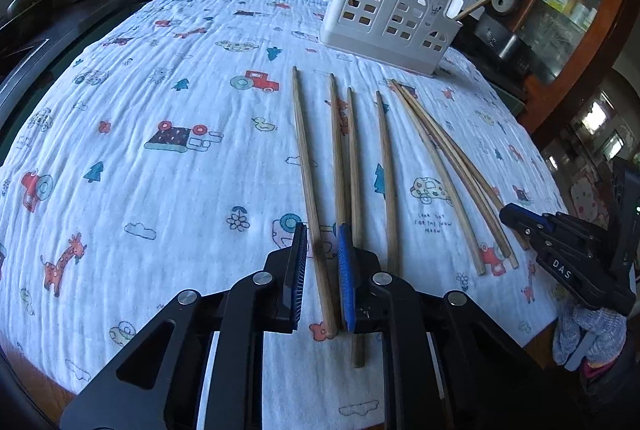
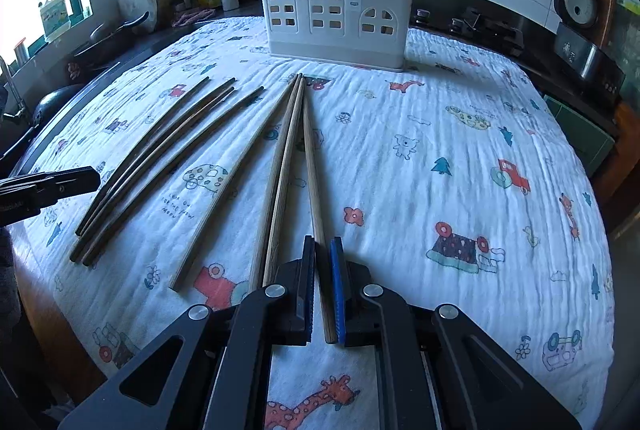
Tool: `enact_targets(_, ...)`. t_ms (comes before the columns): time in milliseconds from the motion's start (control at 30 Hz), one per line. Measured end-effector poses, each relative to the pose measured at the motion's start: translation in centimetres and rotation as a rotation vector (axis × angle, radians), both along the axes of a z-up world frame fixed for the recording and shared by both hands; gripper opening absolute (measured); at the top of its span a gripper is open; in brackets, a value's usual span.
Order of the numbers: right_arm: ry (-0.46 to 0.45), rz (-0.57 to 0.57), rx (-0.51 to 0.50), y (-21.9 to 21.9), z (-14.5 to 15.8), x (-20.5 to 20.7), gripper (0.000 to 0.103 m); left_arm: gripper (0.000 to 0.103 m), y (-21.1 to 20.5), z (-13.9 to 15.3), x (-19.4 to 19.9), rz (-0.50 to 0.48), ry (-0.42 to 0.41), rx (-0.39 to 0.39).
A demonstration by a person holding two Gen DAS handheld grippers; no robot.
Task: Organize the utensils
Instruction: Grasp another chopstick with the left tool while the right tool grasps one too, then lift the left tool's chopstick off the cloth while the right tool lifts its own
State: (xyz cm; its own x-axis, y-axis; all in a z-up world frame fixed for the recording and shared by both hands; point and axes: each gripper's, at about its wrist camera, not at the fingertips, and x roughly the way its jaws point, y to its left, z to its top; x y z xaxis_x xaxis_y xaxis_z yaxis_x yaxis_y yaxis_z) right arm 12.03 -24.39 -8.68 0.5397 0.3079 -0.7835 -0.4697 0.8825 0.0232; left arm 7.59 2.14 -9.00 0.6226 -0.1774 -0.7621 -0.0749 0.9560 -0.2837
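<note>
Both grippers low over chopstick butts, holder far end of cloth.

Left gripper [image 1: 322, 270], bottom centre of left view: jaws narrowed around leftmost chopstick [image 1: 310, 198], two sticks seem to sit in the gap, small gap at the left pad, so firm pinch unclear. Right gripper [image 2: 322, 290], bottom centre of right view: jaws closed in on rightmost chopstick [image 2: 316, 198] near its butt, stick against the blue pad. Each stick's long axis runs straight up-frame from its jaws toward white holder [image 2: 336, 18] at top centre, on printed cloth [image 2: 440, 150]; two sticks already stand in it. Right gripper looks nearer the holder. Remaining loose chopsticks [image 1: 440, 170] lie between both grippers.
</note>
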Motion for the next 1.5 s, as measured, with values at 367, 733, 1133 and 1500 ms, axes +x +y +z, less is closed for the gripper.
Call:
enact_targets(367,0.005,0.003,0.007,0.0,-0.1,0.2,0.008,0.013,0.2,-1.0,1.4,0.026,0.035,0.002)
enact_targets(733,0.002,0.009,0.003,0.3,-0.3,0.3,0.010,0.013,-0.9,-0.9,2.0,0.011,0.053,0.066)
enact_targets(1133,-0.027,0.002,0.023,0.1,0.7,-0.2,0.008,0.005,-0.7,1.0,1.1,-0.004,0.012,0.087)
enact_targets(1500,-0.195,0.015,0.089,0.4,7.3,-1.3,0.007,0.005,0.0,6.8,0.0,-0.015,-0.152,0.111)
